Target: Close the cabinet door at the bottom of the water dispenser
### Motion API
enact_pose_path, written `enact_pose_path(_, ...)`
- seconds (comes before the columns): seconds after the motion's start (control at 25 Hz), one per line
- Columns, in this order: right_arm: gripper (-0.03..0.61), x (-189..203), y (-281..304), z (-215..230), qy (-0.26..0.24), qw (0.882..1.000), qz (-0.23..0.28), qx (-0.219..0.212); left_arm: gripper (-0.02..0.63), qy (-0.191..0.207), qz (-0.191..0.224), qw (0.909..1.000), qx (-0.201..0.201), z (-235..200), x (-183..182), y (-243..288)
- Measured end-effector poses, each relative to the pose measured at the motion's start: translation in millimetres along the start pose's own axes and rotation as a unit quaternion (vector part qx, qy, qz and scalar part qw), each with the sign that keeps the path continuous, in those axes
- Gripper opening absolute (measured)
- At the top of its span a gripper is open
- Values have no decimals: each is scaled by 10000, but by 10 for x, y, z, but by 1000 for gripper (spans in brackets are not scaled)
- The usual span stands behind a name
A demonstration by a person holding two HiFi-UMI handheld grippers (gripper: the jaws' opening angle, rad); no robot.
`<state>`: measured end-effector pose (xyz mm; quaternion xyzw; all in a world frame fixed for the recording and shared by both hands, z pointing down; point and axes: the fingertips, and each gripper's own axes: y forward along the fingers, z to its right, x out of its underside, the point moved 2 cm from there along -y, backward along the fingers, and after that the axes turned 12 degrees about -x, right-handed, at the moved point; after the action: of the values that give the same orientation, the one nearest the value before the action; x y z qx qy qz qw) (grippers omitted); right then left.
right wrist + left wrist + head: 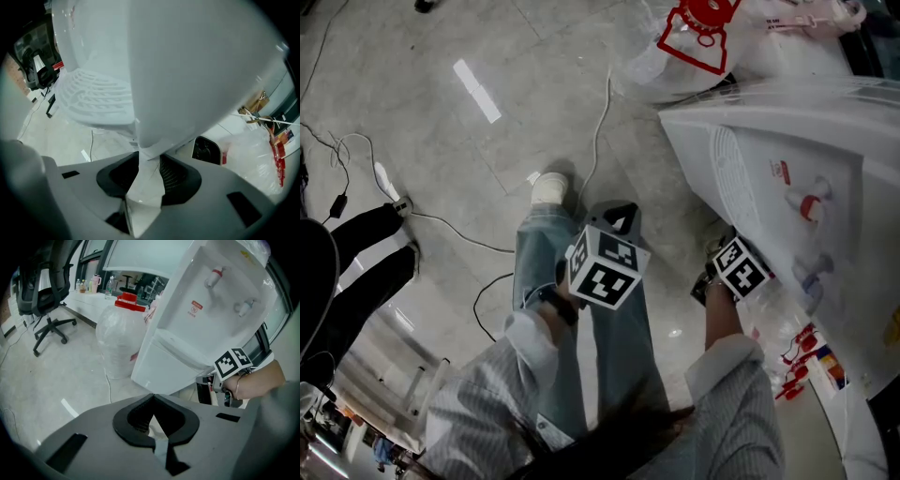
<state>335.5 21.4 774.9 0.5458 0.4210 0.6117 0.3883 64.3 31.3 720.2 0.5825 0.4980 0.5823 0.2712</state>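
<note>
Nearest in, the left gripper [153, 401] hangs over the person's leg, fingers together on nothing. Out at three o'clock, the right gripper [147, 164] has its fingers pinched on the cabinet door [187, 93] edge. Beyond stands the water dispenser [787, 141]. The door looks ajar, so grip made, swing shut still to come.

An office: swivel chair [44, 296], desk [86, 301], water dispenser [187, 333].
</note>
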Motion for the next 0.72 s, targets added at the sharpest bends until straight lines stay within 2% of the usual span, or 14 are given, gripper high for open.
enact_pose_path(0.28,141,97,-250,-141,271,9996,25,-23,11,132,107,9998,41,26,-83,-272)
enact_pose_path(0.48,140,121,-587,-363,405,9989,129,-179,11,428,271,9987,104,43,-292,-594)
enact_pose_path(0.6,140,4,-861,-619,569,9969,354,-409,11,533,371,9978,143,2,-477,-824)
enact_pose_path(0.72,140,-206,-1202,-989,631,9928,618,-811,11,564,482,9972,136,-71,-706,-1138)
